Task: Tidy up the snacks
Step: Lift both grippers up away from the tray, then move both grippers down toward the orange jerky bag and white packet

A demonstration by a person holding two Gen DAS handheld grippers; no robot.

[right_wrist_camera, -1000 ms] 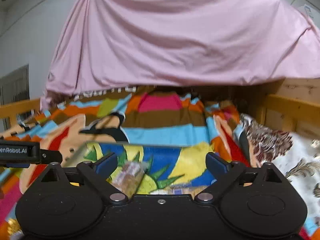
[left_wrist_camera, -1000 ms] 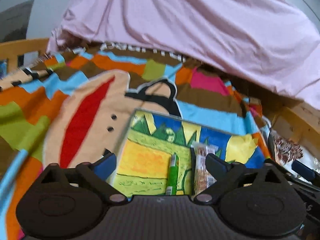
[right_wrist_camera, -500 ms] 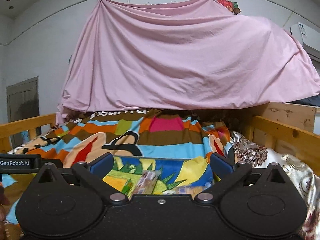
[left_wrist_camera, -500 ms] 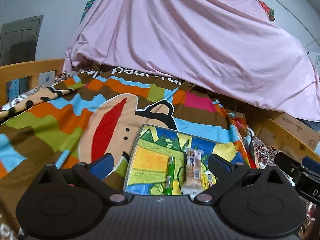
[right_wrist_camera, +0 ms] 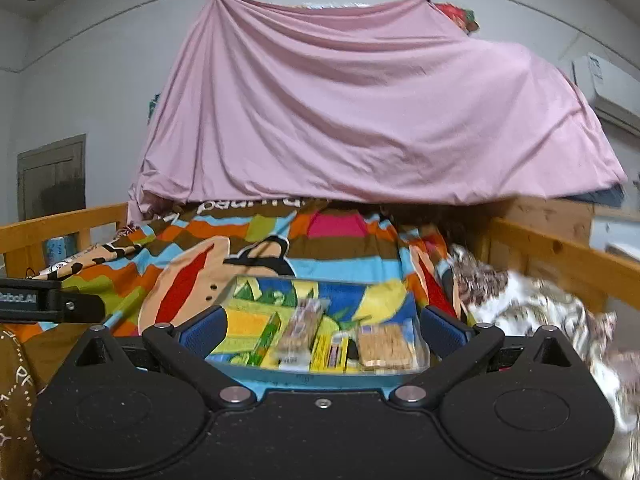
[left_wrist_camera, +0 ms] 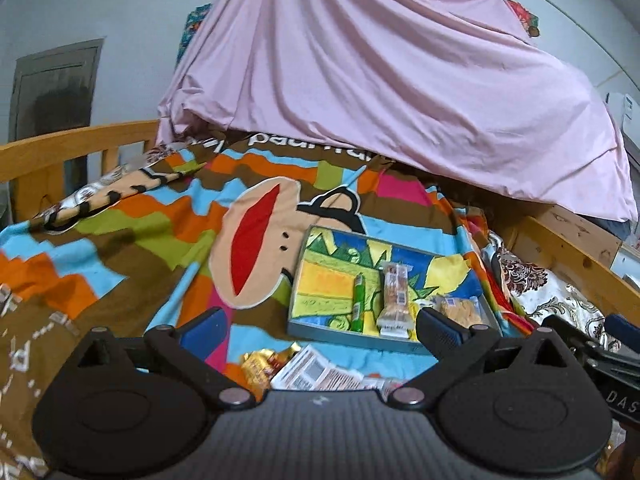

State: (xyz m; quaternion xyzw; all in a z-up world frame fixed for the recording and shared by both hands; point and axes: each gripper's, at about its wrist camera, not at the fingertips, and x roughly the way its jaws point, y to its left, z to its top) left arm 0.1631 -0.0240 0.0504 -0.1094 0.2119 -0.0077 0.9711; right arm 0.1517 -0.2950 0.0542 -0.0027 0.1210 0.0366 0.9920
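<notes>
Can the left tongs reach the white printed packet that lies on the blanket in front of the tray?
Probably yes. The left tongs are open and empty, and the white packet lies just ahead below them, before the tray, with nothing covering it.

**Cloth, wood and shiny wrappers**

I saw matt printed cloth on the blanket point(left_wrist_camera: 132, 236) and soft creased fabric in the pink sheet point(left_wrist_camera: 392, 92) at twelve o'clock. The bed rail point(right_wrist_camera: 60, 224) looked like varnished wood. Snack wrappers point(left_wrist_camera: 394, 296) in the tray point(left_wrist_camera: 348, 336) were glossy plastic.
</notes>
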